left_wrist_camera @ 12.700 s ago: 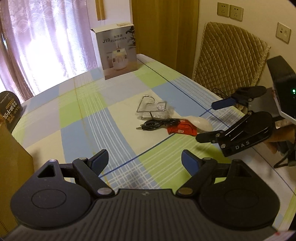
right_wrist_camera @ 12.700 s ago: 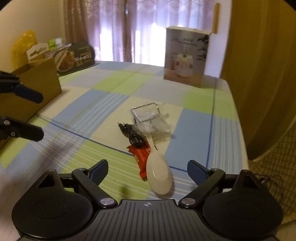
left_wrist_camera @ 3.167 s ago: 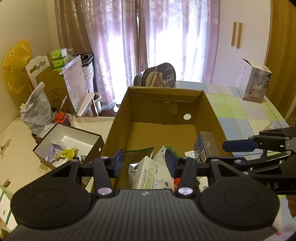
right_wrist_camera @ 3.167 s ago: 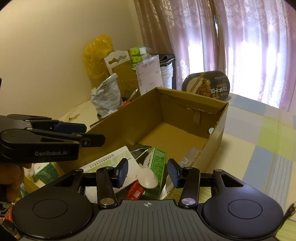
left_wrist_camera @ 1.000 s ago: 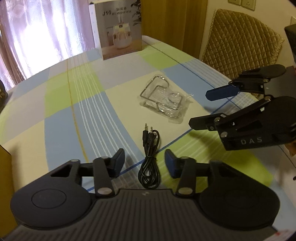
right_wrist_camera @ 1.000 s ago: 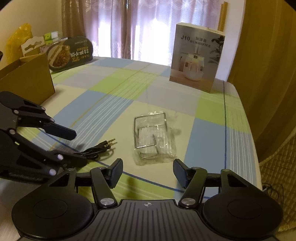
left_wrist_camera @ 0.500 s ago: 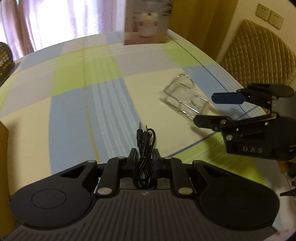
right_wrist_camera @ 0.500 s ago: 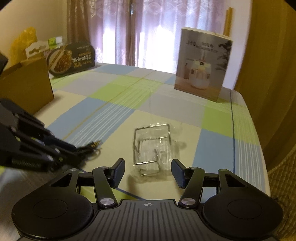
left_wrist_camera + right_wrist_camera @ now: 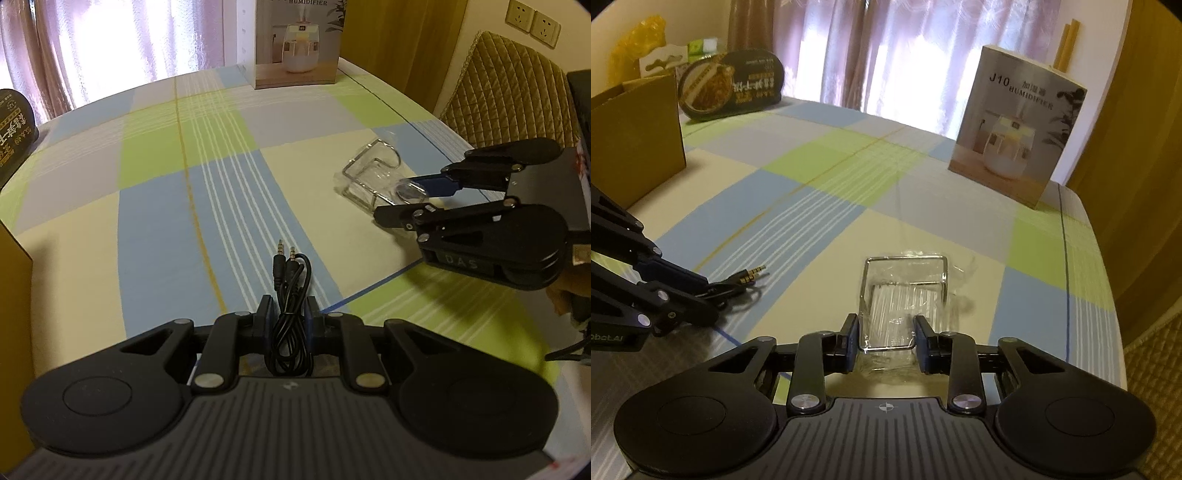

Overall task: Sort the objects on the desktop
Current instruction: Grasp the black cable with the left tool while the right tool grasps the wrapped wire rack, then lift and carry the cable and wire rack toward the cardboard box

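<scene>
A coiled black audio cable [image 9: 289, 332] is pinched between the blue pads of my left gripper [image 9: 289, 314], which is shut on it. The cable's two plugs [image 9: 284, 258] stick out forward over the checked tablecloth [image 9: 159, 236]. A wire rack in a clear plastic bag [image 9: 905, 295] lies on the cloth, and my right gripper [image 9: 886, 341] is shut on its near end, a pad against each side. In the left wrist view the right gripper [image 9: 397, 199] reaches in from the right over the bagged rack [image 9: 369, 173]. The right wrist view shows the left gripper [image 9: 701, 291] with the cable's plugs [image 9: 753, 275].
A humidifier box [image 9: 1015, 144] stands at the far side of the table. A brown cardboard box [image 9: 635, 136] stands at the left, with a dark noodle bowl [image 9: 731, 85] behind it. A quilted chair [image 9: 509, 88] is beyond the table's right edge.
The left gripper closed on the cable and now holds it. The right gripper moved forward and narrowed its jaws onto the bagged wire rack.
</scene>
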`<state>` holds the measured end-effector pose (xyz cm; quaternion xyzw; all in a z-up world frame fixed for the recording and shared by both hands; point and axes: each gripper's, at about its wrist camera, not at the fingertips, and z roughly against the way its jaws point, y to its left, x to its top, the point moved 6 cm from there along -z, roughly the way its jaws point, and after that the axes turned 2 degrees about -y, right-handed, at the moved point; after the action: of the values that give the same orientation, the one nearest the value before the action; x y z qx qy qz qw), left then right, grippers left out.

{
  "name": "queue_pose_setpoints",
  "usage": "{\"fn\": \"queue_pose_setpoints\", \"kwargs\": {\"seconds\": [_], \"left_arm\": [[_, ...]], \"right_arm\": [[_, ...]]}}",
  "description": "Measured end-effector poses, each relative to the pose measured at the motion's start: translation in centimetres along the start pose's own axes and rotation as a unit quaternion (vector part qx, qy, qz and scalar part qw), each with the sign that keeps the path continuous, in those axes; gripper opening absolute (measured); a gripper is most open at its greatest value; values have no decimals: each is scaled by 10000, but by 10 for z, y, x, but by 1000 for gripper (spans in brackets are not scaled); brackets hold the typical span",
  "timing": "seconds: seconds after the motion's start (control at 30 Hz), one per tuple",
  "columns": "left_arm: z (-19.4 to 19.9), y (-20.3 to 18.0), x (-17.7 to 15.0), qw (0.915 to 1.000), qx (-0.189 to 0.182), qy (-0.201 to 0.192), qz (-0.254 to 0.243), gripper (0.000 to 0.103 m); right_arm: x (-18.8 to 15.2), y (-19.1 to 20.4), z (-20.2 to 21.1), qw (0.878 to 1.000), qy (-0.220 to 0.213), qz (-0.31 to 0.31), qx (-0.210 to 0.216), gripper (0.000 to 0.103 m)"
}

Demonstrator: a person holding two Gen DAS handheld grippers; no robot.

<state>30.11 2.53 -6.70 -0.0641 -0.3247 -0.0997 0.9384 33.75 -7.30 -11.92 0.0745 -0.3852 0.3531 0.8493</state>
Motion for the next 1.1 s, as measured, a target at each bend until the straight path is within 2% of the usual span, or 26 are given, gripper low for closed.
{"fn": "queue_pose_setpoints", "kwargs": {"seconds": [0.33,0.57,0.77,1.03,1.07,1.1], "left_arm": [[35,-18,-24,9997,-156,63,-168,12],[70,-39,-65,9985,-364,215,-348,12],[106,-60,-100,9968,-504,173,-601,12],[106,-60,-132,9954,-469,309,-770,12],[105,-59,-133,9956,-456,301,-757,13],[103,-57,-133,9958,-441,297,-744,21]], "right_arm": [[-10,9,54,9960,322,-779,312,28],[-31,40,106,9947,458,-747,530,28],[-39,66,147,9933,268,-815,770,28],[-50,94,152,9922,435,-744,896,28],[-50,95,150,9923,449,-732,890,28],[-50,95,148,9924,458,-737,877,28]]}}
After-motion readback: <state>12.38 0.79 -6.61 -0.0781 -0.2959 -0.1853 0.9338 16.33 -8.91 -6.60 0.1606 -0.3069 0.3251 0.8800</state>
